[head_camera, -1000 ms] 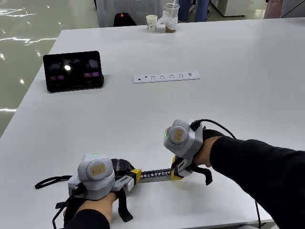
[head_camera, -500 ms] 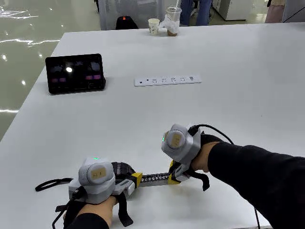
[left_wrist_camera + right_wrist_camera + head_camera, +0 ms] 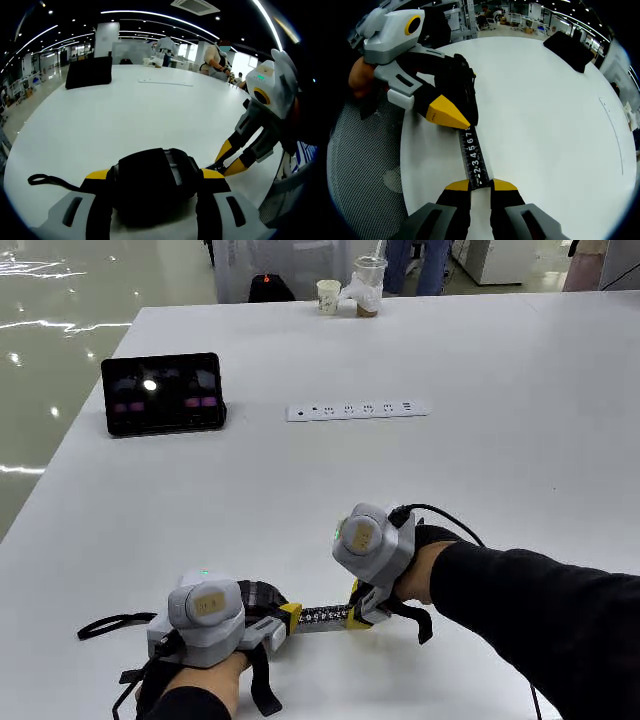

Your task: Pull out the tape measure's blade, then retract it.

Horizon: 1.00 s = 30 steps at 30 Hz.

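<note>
down low, the left gripper (image 3: 283, 620) is clamped round the black tape measure (image 3: 152, 182), and the right gripper (image 3: 480, 186) pinches the tip of the blade (image 3: 471, 155) (a short numbered stretch spans between them) near the front edge of the white table (image 3: 400, 480); a tablet (image 3: 163, 393) and a power strip (image 3: 357, 410) sit well beyond.

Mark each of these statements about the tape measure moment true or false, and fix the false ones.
1. The left gripper is clamped on the tape measure. True.
2. The right gripper is open, clear of the blade. False: its jaws pinch the blade's end.
3. The blade is fully wound in. False: a short numbered stretch spans the gap between the two grippers.
4. In the head view, the tablet stands left of the power strip. True.
</note>
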Tool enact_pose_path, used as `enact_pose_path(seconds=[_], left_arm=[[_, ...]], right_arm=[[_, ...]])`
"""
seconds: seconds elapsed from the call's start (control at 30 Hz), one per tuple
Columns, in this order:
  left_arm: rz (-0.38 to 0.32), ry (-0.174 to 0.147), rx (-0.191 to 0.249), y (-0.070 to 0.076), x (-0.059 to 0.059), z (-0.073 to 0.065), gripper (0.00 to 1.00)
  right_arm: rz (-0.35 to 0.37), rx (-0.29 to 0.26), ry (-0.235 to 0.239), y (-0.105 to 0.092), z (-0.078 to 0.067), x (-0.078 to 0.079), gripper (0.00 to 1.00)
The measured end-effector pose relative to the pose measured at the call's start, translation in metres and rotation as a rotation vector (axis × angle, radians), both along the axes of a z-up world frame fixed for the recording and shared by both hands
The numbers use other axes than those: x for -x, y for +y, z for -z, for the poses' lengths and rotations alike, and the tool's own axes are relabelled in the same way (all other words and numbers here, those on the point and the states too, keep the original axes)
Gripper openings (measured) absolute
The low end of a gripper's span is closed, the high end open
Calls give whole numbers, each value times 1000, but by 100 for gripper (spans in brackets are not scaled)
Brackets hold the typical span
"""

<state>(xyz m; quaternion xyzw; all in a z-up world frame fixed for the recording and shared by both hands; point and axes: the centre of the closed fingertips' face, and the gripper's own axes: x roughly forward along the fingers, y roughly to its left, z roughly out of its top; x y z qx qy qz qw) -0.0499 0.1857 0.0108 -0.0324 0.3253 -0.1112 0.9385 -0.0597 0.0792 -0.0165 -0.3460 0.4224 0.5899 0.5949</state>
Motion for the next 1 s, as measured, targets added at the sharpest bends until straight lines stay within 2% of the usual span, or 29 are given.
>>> enact_pose_path(seconds=[1.0], left_arm=[[-10, 5, 12, 1, 0, 0, 63]], right_arm=[[-2, -38, 14, 24, -1, 2, 11]])
